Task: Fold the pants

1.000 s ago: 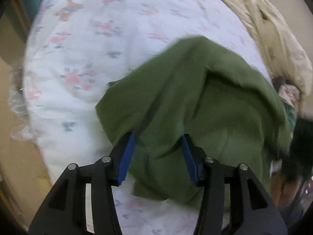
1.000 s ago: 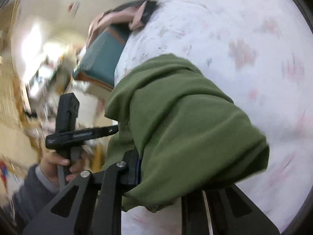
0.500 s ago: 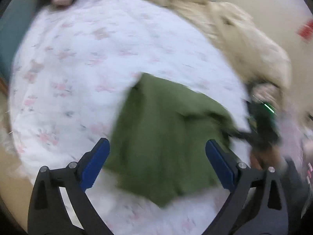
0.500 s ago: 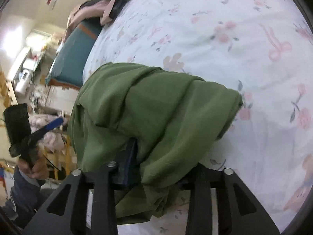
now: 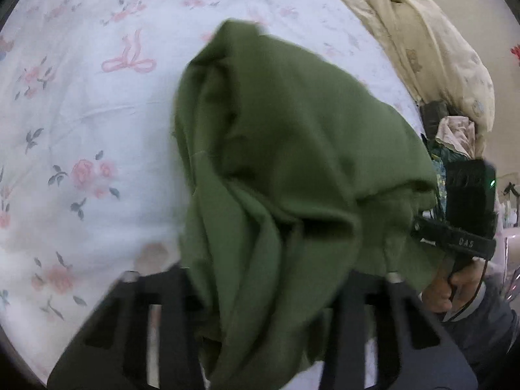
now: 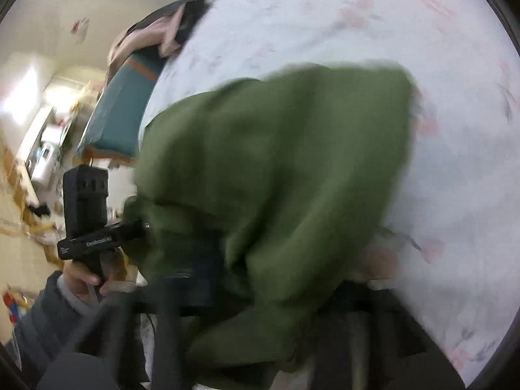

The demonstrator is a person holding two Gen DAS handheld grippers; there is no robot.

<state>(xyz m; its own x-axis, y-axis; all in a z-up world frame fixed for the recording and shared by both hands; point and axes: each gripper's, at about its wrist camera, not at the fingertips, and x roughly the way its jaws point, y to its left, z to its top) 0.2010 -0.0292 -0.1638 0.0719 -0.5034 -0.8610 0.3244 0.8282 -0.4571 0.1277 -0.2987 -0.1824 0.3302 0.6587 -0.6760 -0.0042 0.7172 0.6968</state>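
Observation:
Green pants (image 5: 292, 146) lie bunched on a white floral bed sheet (image 5: 81, 113). One end drapes over my left gripper (image 5: 263, 260), whose jaws are closing with a thick fold of the cloth between them; the cloth hides the pads. In the right wrist view, which is blurred, the pants (image 6: 292, 162) hang over my right gripper (image 6: 269, 279). Its jaws are closing too, a blue pad pressed into the fabric. Each view shows the other gripper's black body at the pants' edge, held by a hand (image 5: 455, 286) in a grey sleeve (image 6: 48, 308).
A cream quilt (image 5: 438, 48) is heaped along the bed's far right side. A teal bed end (image 6: 120, 113) with pink and dark clothes (image 6: 162, 32) on it stands at the sheet's (image 6: 422, 32) far left edge. A cluttered room lies beyond.
Half a second ago my left jaws stood wide above the spread pants; now they have dropped and closed on a bunch of them. My right gripper kept its cloth and shifted.

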